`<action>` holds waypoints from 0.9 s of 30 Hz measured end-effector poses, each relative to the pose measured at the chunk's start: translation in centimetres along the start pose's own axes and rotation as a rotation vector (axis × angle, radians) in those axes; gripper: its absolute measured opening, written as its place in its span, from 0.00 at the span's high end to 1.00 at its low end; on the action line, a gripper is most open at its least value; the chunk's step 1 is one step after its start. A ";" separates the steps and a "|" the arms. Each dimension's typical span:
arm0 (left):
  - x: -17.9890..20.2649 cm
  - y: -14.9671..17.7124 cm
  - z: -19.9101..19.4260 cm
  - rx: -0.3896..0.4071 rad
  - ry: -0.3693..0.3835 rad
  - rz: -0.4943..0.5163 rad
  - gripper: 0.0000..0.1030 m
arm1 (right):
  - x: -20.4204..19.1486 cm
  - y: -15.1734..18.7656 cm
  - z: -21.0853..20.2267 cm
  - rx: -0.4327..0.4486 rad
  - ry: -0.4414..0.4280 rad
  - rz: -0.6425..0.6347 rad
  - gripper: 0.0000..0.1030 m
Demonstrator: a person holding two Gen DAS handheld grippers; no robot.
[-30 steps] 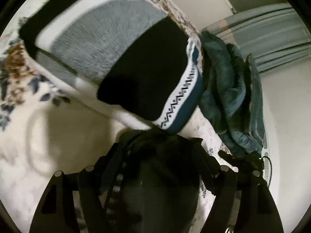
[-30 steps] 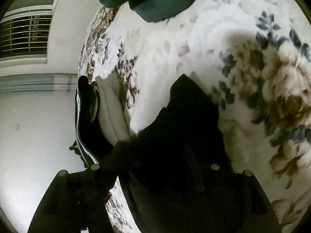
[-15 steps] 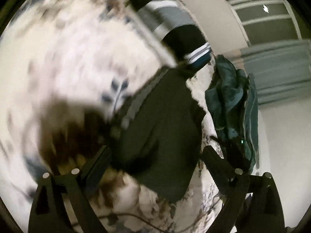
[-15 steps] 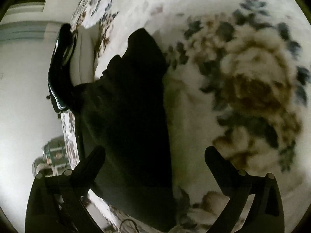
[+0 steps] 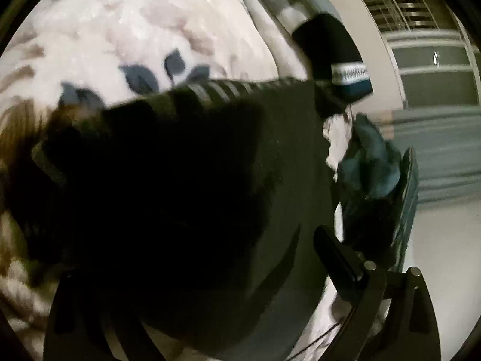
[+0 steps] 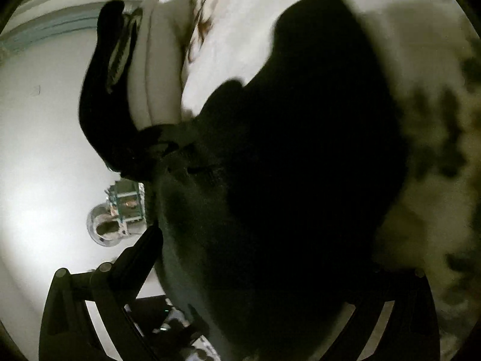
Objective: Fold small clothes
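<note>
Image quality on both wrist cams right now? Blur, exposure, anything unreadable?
Left wrist: motion-blurred, the dark garment crushed to black, only its ribbed edge readable; floral blanket soft. Right wrist: same garment a featureless black mass, blanket smeared, floor blown out at left.

My left wrist camera looks steeply down, very close over the dark garment on the floral blanket, while my right one faces the same garment and blanket just as close, from the opposite side.
</note>
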State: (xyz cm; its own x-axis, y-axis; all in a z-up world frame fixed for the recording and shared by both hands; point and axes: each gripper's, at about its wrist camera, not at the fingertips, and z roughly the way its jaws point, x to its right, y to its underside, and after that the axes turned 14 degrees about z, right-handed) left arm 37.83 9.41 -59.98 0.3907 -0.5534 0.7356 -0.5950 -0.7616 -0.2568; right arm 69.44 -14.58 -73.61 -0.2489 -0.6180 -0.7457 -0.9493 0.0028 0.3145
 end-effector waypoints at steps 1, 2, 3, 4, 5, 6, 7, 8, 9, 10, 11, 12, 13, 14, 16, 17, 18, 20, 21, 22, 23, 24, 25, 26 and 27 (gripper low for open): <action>-0.3 -0.3 -0.2 0.008 0.016 -0.027 0.09 | 0.1 0.2 -0.1 0.019 -0.009 -0.006 0.00; -0.5 -0.7 -0.6 0.018 0.024 -0.036 0.32 | 0.3 0.5 -0.3 0.032 -0.015 -0.007 0.04; -0.6 -1.0 -0.8 0.015 0.006 -0.028 0.47 | 0.6 0.8 -0.6 0.054 -0.015 -0.004 0.25; -0.8 -1.4 -1.1 0.000 0.009 -0.003 0.63 | 1.2 1.1 -0.9 0.070 -0.004 0.007 0.42; -0.8 -1.8 -1.4 -0.007 0.016 0.018 0.69 | 2.3 1.5 -1.2 0.084 0.005 0.037 0.71; -0.7 -2.0 -1.6 -0.017 0.020 0.039 0.72 | 2.8 1.8 -1.5 0.094 -0.017 0.053 0.77; -0.6 -2.4 -1.7 -0.033 0.026 0.060 0.74 | 3.2 2.4 -2.0 0.110 -0.031 0.057 0.78; -0.3 -2.9 -1.8 -0.048 0.031 0.078 0.75 | 3.3 3.1 -2.4 0.131 -0.036 0.059 0.80; 0.0 -3.4 -2.1 -0.065 0.030 0.104 0.76 | 3.3 4.1 -2.9 0.153 -0.043 0.066 0.81; 0.4 -4.1 -2.3 -0.083 0.033 0.135 0.76 | 3.4 5.2 -3.4 0.173 -0.053 0.083 0.81; 0.8 -4.9 -2.6 -0.104 0.031 0.168 0.77 | 3.4 6.3 -3.8 0.187 -0.062 0.095 0.81; 1.0 -5.9 -3.1 -0.126 0.031 0.198 0.77 | 3.6 8.2 -4.3 0.207 -0.069 0.111 0.82; 1.0 -6.6 -3.5 -0.144 0.034 0.218 0.77 | 3.8 9.9 -4.6 0.218 -0.069 0.131 0.82; 1.1 -7.2 -4.0 -0.160 0.037 0.234 0.77 | 4.4 12.8 -4.8 0.227 -0.070 0.163 0.82; 0.6 -8.9 -4.8 -0.227 0.081 0.251 0.77 | 5.6 18.4 -4.7 0.232 -0.072 0.251 0.82; 0.3 -9.5 -4.9 -0.271 0.100 0.254 0.77 | 6.6 22.3 -4.4 0.227 -0.076 0.307 0.82; 0.1 -10.0 -4.8 -0.329 0.107 0.273 0.76 | 6.8 25.3 -3.8 0.223 -0.067 0.335 0.83; -0.5 -9.6 -4.4 -0.466 0.092 0.355 0.65 | 7.8 33.0 -2.1 0.202 -0.045 0.428 0.83; -0.9 -8.9 -3.9 -0.538 0.067 0.399 0.61 | 8.4 35.4 -1.2 0.191 -0.042 0.471 0.83; -1.4 -8.3 -3.5 -0.581 0.062 0.424 0.56 | 9.1 37.3 -0.1 0.176 -0.047 0.515 0.83; -1.9 -7.8 -3.4 -0.608 0.047 0.446 0.46 | 10.2 39.1 1.0 0.171 -0.051 0.568 0.83; -2.4 -7.5 -3.3 -0.615 0.024 0.460 0.43 | 11.0 39.9 1.3 0.193 -0.050 0.600 0.81; -2.6 -7.5 -3.5 -0.607 0.032 0.455 0.42 | 11.5 40.1 1.3 0.213 -0.048 0.623 0.79; -2.8 -7.6 -3.8 -0.590 0.031 0.445 0.40 | 12.0 40.0 1.2 0.217 -0.042 0.636 0.72; -2.9 -7.8 -4.2 -0.574 0.020 0.434 0.38 | 12.4 39.6 1.0 0.206 -0.014 0.649 0.60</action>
State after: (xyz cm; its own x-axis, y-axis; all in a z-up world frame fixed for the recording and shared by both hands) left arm 38.36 18.35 -57.50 0.0258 -0.7554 0.6548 -0.9713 -0.1739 -0.1623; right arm 28.53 -21.36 -70.97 -0.7816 -0.4304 -0.4515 -0.6236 0.5203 0.5835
